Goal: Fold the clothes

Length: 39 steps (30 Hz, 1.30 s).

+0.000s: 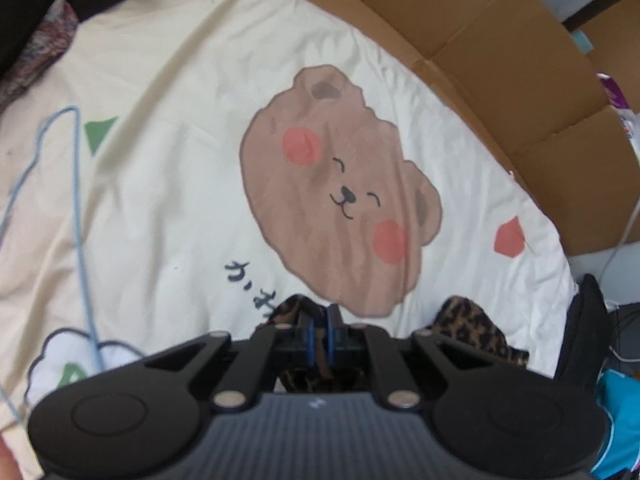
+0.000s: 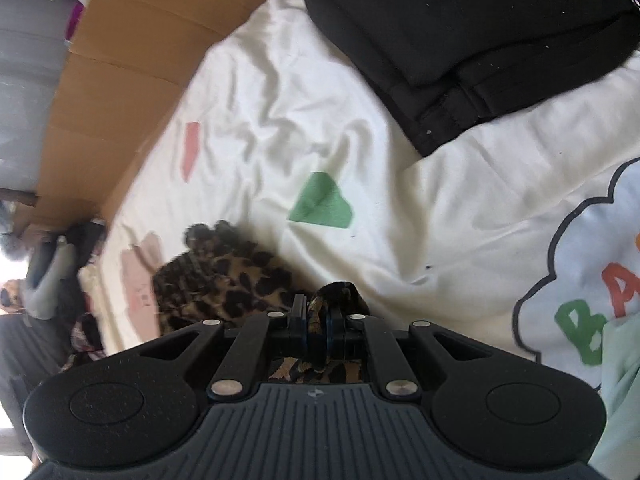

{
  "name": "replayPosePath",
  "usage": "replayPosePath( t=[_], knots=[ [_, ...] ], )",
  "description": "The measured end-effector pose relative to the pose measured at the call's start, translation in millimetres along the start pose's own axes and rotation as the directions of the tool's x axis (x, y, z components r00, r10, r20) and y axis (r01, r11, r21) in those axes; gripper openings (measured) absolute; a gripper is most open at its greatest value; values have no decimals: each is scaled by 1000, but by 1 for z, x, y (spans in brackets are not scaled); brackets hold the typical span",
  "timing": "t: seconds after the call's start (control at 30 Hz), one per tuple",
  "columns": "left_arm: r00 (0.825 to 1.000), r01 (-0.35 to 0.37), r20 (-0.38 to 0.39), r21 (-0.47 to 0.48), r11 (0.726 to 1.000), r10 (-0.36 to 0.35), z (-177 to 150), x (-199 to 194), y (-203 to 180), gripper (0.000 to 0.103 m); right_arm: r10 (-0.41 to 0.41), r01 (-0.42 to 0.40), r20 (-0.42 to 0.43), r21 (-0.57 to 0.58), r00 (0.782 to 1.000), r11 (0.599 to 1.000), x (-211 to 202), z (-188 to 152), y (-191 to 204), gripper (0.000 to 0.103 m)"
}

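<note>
Leopard cloth [image 2: 224, 280], soft, light and limp by the look of it, hangs low over the bear sheet [image 1: 168, 128], each claw, left [image 1: 322, 316] and right [image 2: 318, 312], pinching an edge, best gripped at corners so it spreads flat.

Cream bedspread [image 2: 400, 220] lies open; folded black clothes [image 2: 460, 40] block its far side.

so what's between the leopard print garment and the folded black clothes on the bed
Right wrist view: only bare cream bedsheet with a green patch between leopard print garment and folded black clothes.
</note>
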State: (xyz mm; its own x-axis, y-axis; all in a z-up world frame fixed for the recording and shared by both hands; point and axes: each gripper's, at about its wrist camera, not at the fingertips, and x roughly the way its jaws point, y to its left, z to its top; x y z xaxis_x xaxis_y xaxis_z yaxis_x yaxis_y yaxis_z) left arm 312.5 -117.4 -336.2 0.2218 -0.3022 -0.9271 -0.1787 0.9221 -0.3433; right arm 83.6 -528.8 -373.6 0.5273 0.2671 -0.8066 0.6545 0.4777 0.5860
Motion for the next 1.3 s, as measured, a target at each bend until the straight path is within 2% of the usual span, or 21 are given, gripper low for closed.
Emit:
replayPosePath(
  t=[0.1,0.17,0.27,0.33,0.37,0.4,0.5,0.57,0.67,0.77,0.87,0.93,1.13,1.27,1.3],
  knots=[
    [1000,-20,-2,33,999,20,5,8,-5,6,-14,14,9,12,1000,1000,4,3,4,7],
    [998,-49,-22,90,995,51,7,16,-11,8,-45,45,-9,-9,999,999,7,3,11,8],
    [993,-59,-90,186,981,77,10,22,-22,20,-71,71,-47,-5,996,997,3,3,15,18],
    [993,-47,-98,214,976,70,15,11,-27,33,-58,59,-18,20,998,998,-11,3,16,51],
    [994,-45,-92,216,975,67,18,1,-29,44,-48,48,3,29,999,998,-21,2,17,56],
    [994,-44,-90,219,975,65,21,-9,-32,50,-37,36,20,33,999,999,-31,1,17,61],
    [992,-65,-91,264,962,92,24,-37,-46,48,-33,32,28,45,999,998,-54,-6,19,61],
    [991,-95,-60,339,936,122,24,-59,-62,48,-32,31,26,21,999,999,-68,-11,27,61],
    [992,-110,-10,460,881,129,22,-93,-91,48,-39,40,18,-90,999,995,-92,-19,49,61],
    [992,-108,1,514,851,125,19,-123,-121,50,-79,80,14,-232,997,970,-119,-24,75,61],
    [989,-126,12,582,803,147,7,-145,-152,50,-125,124,18,-324,992,938,-142,-28,91,61],
    [988,-135,22,608,782,153,-1,-155,-167,50,-129,136,44,-348,991,927,-155,-31,95,61],
    [988,-146,54,647,748,147,-1,-155,-194,50,-77,115,115,-381,990,918,-170,-33,97,60],
    [986,-164,95,686,709,135,20,-146,-199,50,-103,146,135,-361,985,921,-153,-26,94,59],
    [986,-168,101,686,708,136,25,-142,-196,50,-118,159,131,-370,984,915,-147,-23,96,58]
  ],
)
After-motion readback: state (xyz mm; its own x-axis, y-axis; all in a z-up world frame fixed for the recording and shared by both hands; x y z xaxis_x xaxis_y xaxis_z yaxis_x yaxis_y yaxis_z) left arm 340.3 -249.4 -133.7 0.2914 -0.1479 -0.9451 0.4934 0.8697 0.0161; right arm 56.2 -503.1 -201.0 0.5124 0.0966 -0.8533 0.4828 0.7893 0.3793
